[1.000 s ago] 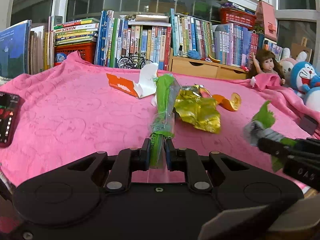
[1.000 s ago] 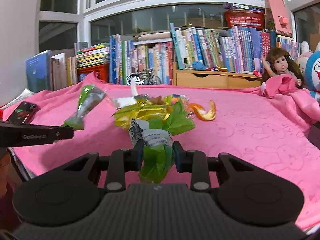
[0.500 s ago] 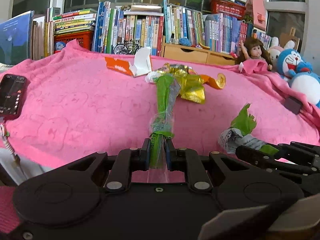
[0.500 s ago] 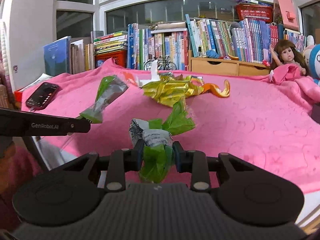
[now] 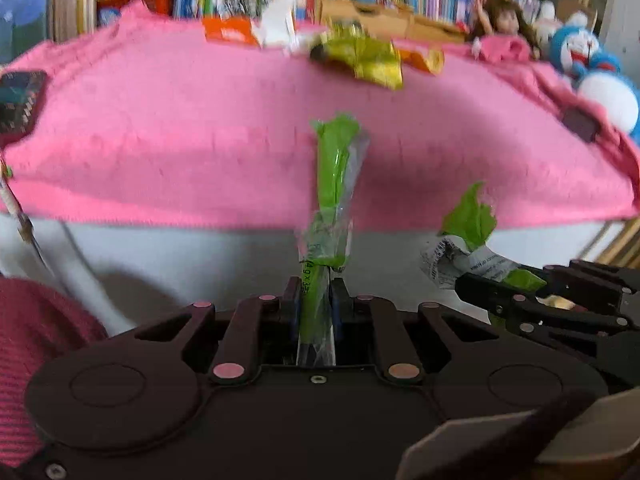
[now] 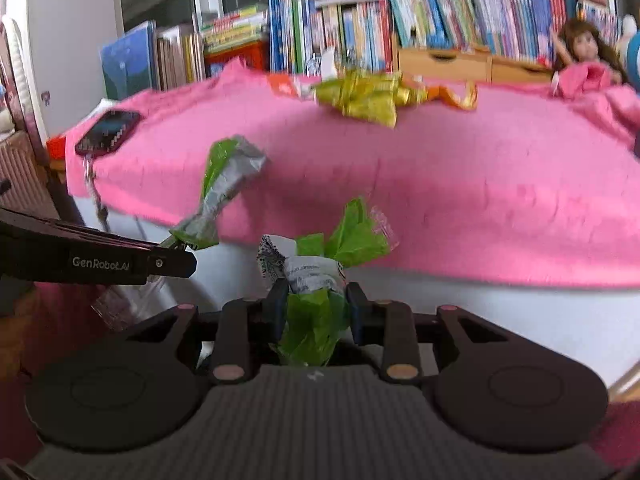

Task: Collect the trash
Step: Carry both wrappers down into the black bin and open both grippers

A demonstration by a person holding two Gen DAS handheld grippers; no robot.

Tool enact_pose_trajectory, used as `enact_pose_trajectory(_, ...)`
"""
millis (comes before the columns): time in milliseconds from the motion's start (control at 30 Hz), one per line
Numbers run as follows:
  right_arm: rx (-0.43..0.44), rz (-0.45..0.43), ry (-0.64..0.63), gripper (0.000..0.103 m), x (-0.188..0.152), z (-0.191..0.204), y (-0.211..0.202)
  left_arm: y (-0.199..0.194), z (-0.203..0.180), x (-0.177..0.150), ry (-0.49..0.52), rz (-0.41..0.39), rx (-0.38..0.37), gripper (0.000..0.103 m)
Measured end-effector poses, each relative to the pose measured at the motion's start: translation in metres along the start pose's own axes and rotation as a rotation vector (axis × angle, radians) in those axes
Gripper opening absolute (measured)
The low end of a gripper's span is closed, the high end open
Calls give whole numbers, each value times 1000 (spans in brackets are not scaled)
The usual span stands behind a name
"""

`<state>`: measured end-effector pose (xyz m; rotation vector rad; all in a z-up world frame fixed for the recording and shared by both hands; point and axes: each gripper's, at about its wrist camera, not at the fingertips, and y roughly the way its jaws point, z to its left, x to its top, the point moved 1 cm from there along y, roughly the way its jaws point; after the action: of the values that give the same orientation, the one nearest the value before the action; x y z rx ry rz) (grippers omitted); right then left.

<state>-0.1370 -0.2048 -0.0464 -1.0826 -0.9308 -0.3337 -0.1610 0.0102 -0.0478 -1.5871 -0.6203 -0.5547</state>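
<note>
The left gripper (image 5: 315, 300) has its fingers pinched on the tail of a long green-and-clear plastic wrapper (image 5: 334, 184), which stands up from them toward twelve o'clock. The right gripper (image 6: 314, 304) has its fingers clamped around a crumpled green wrapper with printed white paper (image 6: 316, 276), bunched between them and spilling out above and below. Both pieces hang in the air in front of the pink-covered counter (image 6: 460, 184), off its near edge.

So two pieces look collected, but neither is dropped anywhere; I see no bin or bag in either view, so where they go is unknown. More trash is left at the far side, around twelve o'clock: a crumpled gold foil wrapper (image 6: 366, 98), an orange curl that may be peel (image 6: 456, 96) just to its right, and a torn orange-and-white carton piece (image 5: 248, 30) to its left.

A dark phone (image 6: 108, 132) lies at the counter's ten o'clock corner; it is not trash, I judge. Both views are smeared with motion blur, so print on the wrappers is unreadable, and whatever lies below the counter's edge is hidden behind the gripper bodies.
</note>
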Motion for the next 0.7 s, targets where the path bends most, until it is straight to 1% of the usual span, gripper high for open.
enact_pose_trajectory(67,-3,41,3,37,-8,0,6,13,-2,-8,12,86,-12,14)
enact_pose_trajectory(167,0,99,26,37,-19,-1,17,32,2,-19,-25,187,-38,14)
enact_pose_trajectory(233,-5,138,40,37,-28,-2,25,42,2,-25,-18,215,-30,14)
enact_pose_trajectory(333,-18,210,54,37,-40,-4,42,60,0,-33,15,259,3,14)
enact_pose_trajectory(400,-20,262,66,37,-47,-5,51,72,2,-36,8,299,13,14)
enact_pose_trajectory(500,-14,305,70,37,-53,-8,59,85,3,-41,6,343,8,15)
enact_pose_trajectory(600,-15,348,70,37,-60,-11,69,103,4,-46,4,398,20,15)
enact_pose_trajectory(700,-13,388,102,37,-65,-15,80,120,1,-52,-10,446,30,15)
